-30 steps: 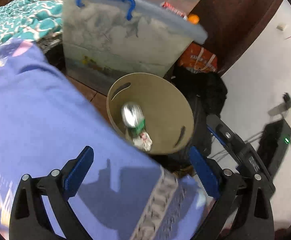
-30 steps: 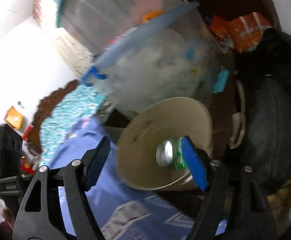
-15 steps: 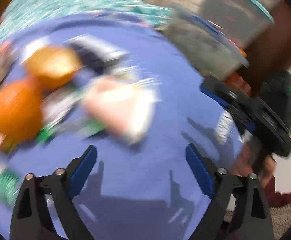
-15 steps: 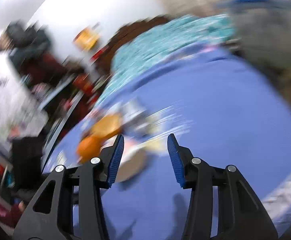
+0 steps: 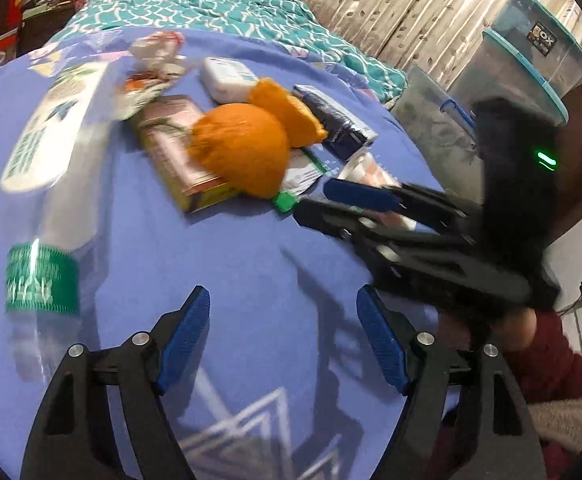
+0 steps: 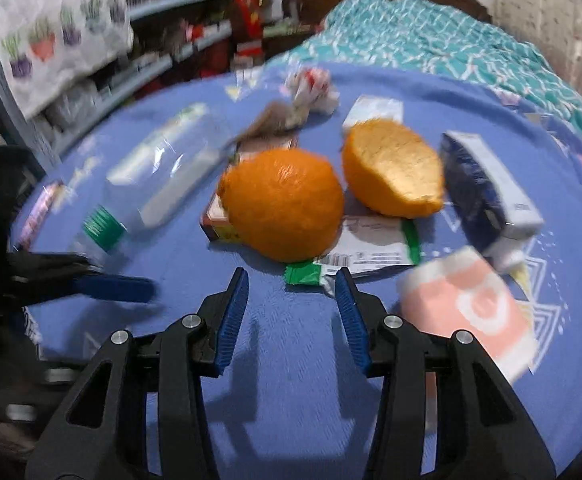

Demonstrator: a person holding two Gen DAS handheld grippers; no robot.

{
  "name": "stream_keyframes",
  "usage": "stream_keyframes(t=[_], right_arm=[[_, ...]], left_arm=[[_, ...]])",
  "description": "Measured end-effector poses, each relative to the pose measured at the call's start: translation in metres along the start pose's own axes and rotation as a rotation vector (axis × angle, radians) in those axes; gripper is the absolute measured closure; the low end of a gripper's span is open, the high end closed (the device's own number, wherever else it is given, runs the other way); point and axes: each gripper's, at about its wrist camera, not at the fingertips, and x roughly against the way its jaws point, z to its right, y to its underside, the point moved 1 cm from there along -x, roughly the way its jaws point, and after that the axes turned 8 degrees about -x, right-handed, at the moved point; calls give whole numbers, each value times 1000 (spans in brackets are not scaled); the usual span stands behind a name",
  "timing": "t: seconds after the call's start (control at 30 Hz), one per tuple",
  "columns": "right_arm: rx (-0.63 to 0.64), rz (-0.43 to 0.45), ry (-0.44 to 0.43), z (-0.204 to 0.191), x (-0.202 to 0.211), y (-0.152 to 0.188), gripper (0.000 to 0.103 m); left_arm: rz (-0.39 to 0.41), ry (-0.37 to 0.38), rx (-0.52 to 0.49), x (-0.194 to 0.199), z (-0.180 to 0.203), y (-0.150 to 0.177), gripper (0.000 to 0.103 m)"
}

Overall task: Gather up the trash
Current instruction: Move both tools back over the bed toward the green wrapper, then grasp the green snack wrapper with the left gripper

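Left gripper [image 5: 283, 340] over bare blue sheet [image 5: 231, 256], fingers apart, nothing between the pads

Right gripper [image 6: 291, 316] likewise above the sheet, fingers partly apart, just been opening a little, gap empty

Trash heaped ahead of both pairs of fingers, on the sheet:
- whole orange peel half [image 6: 283, 204] straight beyond the right fingertips, near but not touching; second peel half [image 6: 391, 168] just beside it on the right-finger side, hollow face up
- green-edged wrapper [image 6: 355, 256] flat under the peel, its green corner close ahead of the right finger's tip
- pink box [image 5: 179, 148] beneath the round peel
- clear plastic bottle [image 5: 47, 184] with green label lying off the left finger's side, blurred
- dark blue carton [image 6: 487, 196] and pink-and-white packet [image 6: 471, 308] off the right finger's side
- crumpled paper [image 6: 311, 92] and white box [image 5: 227, 76] farther ahead, behind the peels

Right gripper seen from the left wrist view reaching in from the right-finger side, a hand [image 5: 511, 324] in a dark red sleeve behind it
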Motion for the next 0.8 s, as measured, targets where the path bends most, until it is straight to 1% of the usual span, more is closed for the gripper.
stream_keyframes(t=[0.03, 0.07, 0.1, 0.13, 0.17, 0.2, 0.23, 0.27, 0.3, 0.37, 0.43, 0.5, 0.57, 0.6, 0.67, 0.73, 0.8], right_arm=[[27, -13, 46, -3, -9, -1, 47], [44, -21, 72, -3, -13, -2, 44], [60, -33, 92, -3, -20, -2, 43], [60, -33, 92, -3, -20, -2, 44], [54, -14, 77, 3, -23, -4, 45], [51, -15, 69, 5, -21, -2, 50], [46, -21, 56, 9, -18, -1, 72], [39, -23, 57, 11, -17, 0, 81], [25, -20, 60, 15, -14, 3, 84], [-5, -12, 45, 22, -4, 14, 85], [-27, -1, 23, 24, 9, 27, 85], [-43, 5, -16, 23, 19, 36, 85], [-60, 12, -79, 17, 35, 55, 85], [-67, 14, -99, 16, 39, 61, 85], [-92, 19, -166, 13, 49, 76, 85], [-107, 17, -179, 14, 52, 85, 82], [-142, 18, -174, 20, 53, 93, 59]], left_arm=[[14, 6, 3, 6, -2, 5, 28], [24, 15, 9, 10, -3, 8, 27], [32, 23, 10, 13, -5, 10, 26], [41, 28, 8, 17, -6, 12, 26], [47, 28, 6, 19, -6, 12, 26], [56, 27, 5, 22, -6, 12, 26], [61, 30, 6, 24, -7, 12, 26], [65, 39, 8, 25, -7, 11, 26], [66, 43, 9, 25, -7, 10, 26], [67, 65, 12, 24, -7, 9, 26], [61, 93, 19, 20, -7, 7, 26], [46, 137, 34, 12, -4, 3, 26], [27, 192, 43, 4, 2, 0, 26], [19, 211, 43, 0, 5, -2, 25], [-5, 254, 39, -9, 13, -4, 23], [-35, 265, 31, -20, 21, -6, 23], [-65, 264, 26, -32, 26, -7, 23]])
